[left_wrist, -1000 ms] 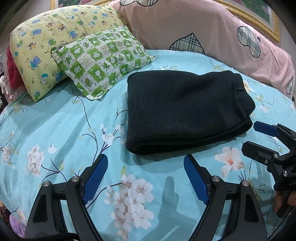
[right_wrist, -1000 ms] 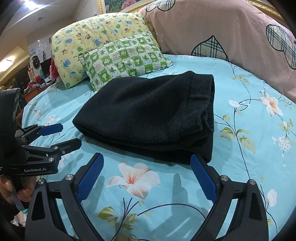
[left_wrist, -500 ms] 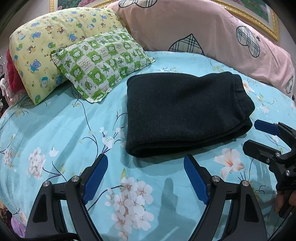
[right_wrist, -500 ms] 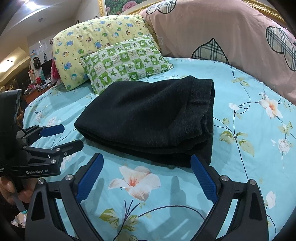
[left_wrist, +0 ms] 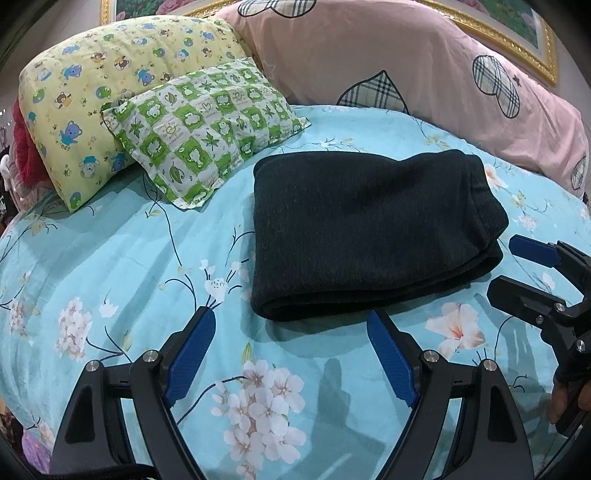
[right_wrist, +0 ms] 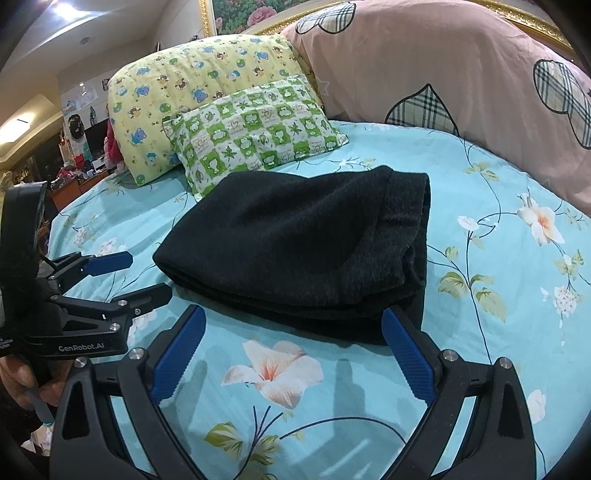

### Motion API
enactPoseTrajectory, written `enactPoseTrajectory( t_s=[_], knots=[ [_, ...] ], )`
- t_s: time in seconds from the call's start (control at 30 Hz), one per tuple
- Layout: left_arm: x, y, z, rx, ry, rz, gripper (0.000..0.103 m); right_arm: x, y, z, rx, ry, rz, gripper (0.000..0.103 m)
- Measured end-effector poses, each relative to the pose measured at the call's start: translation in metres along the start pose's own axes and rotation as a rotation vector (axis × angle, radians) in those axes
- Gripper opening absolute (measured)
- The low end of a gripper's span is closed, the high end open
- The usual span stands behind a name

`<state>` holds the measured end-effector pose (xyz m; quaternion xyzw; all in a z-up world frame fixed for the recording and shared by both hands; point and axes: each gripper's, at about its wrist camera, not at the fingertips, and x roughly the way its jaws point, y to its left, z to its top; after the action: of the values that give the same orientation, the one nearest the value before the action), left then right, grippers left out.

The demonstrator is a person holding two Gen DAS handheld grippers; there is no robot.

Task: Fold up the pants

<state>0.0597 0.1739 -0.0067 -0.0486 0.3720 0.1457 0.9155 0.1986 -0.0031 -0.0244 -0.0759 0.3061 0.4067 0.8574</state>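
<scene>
A home bedroom, lived in. Bed spread with a turquoise floral sheet (left_wrist: 110, 258) across most of both views. At the far left, a yellow cartoon-print pillow (left_wrist: 92, 110) with a green checked pillow (left_wrist: 207, 129) leaning on it. Along the far right, a long pink bolster with plaid hearts (left_wrist: 406, 74). Behind, a gilt-framed flower picture (right_wrist: 251, 11) on the wall. At the far left of the right wrist view, a cluttered wooden dresser (right_wrist: 74, 181), pictures on the wall above and a recessed ceiling light (right_wrist: 22, 122).
</scene>
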Motion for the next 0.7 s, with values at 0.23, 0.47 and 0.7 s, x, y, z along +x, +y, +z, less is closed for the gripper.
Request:
enactPoseTrajectory(
  t_s=[0.23,0.47,0.7],
  knots=[
    [0.003,0.004,0.007,-0.028,-0.008,-0.002,0.085,-0.001,0.0,0.006,-0.005,-0.009,-0.001,0.097],
    [0.004,0.008,0.014,-0.049,-0.017,-0.01,0.085,0.0,-0.002,0.009,0.0,-0.013,-0.002,0.097],
    [0.005,0.008,0.018,-0.051,-0.016,-0.009,0.085,0.0,-0.007,0.009,0.014,-0.009,-0.007,0.098]
  ],
)
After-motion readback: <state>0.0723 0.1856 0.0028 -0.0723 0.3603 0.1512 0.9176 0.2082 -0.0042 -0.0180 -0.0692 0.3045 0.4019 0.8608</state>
